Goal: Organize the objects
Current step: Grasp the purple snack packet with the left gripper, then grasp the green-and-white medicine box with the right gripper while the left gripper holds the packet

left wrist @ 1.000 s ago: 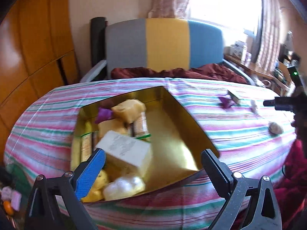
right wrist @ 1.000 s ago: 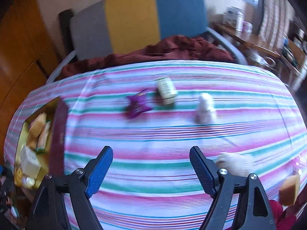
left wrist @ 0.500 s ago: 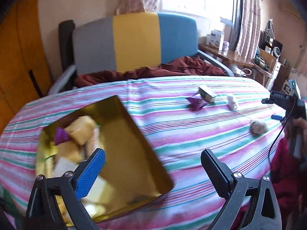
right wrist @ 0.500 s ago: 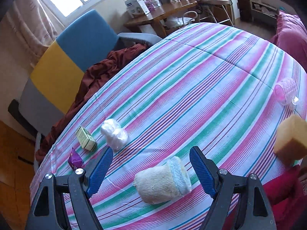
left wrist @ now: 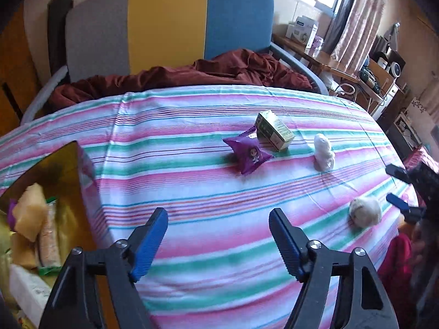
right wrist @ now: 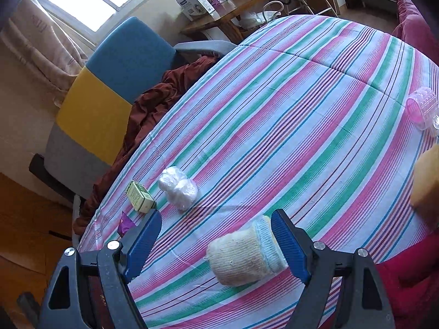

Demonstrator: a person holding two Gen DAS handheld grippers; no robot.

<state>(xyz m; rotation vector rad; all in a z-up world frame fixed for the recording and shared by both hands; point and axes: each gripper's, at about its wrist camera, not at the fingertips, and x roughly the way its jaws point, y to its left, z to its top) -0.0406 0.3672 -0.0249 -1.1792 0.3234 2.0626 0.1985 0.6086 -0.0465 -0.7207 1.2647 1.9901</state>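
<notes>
Left gripper [left wrist: 218, 240], jaws empty and closing, has swung from the gold box [left wrist: 68, 192] toward the purple snack packet [left wrist: 248, 153]. Right gripper [right wrist: 216, 244] stands apart around the cream knitted sock [right wrist: 244, 256], not yet clamped; pickup judged next.

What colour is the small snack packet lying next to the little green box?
Purple, with a cartoon figure printed on it: snack packet, clearest in the left wrist view.

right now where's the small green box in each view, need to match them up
Left wrist: green box upper centre-right on the striped cloth, just behind the purple packet.
Right wrist: green box at lower left, above the left blue pad.
Shared landmark: white plastic-wrapped bundle beside it.
</notes>
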